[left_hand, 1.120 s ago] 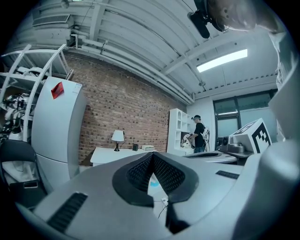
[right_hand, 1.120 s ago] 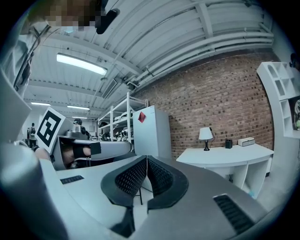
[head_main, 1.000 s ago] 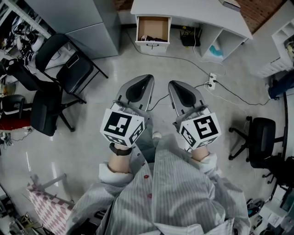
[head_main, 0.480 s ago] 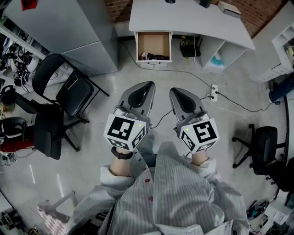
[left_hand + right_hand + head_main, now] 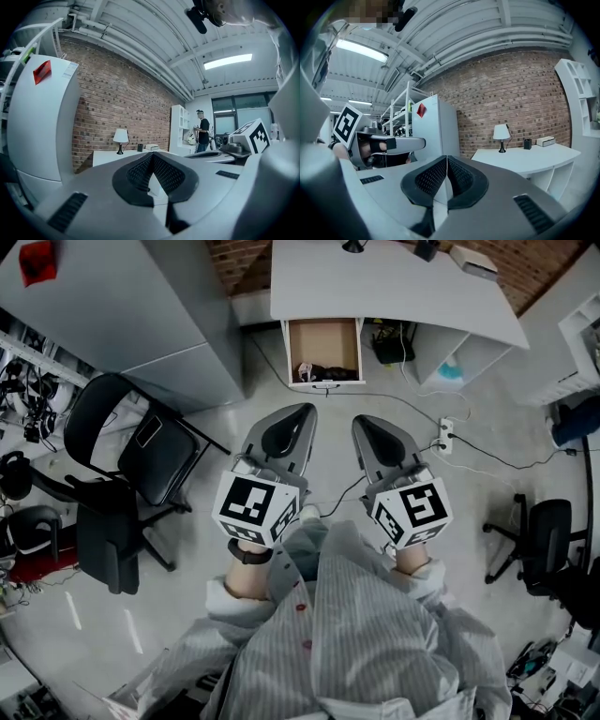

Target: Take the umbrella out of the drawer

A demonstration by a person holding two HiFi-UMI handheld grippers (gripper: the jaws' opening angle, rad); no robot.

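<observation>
A white desk [image 5: 394, 287] stands ahead against a brick wall, and its wooden drawer [image 5: 323, 334] is pulled open. Dark items [image 5: 336, 373] lie at the drawer's near end; I cannot make out an umbrella among them. My left gripper [image 5: 302, 411] and right gripper [image 5: 360, 421] are held side by side above the floor, pointing level at the desk and well short of the drawer. In the left gripper view the left gripper [image 5: 153, 157] has its pads meeting at the tip, with nothing between them. The right gripper [image 5: 447, 159] is shut and empty too.
A grey cabinet [image 5: 122, 315] stands left of the desk. Black chairs [image 5: 150, 446] are on the left, another chair [image 5: 548, 540] on the right. A power strip with cables [image 5: 446, 432] lies on the floor near the desk. A lamp [image 5: 121, 137] sits on the desk; a person [image 5: 204, 133] stands far off.
Both grippers and I have moved forward toward the desk; the open drawer now sits closer to the fingertips. The jaws have stayed shut.
</observation>
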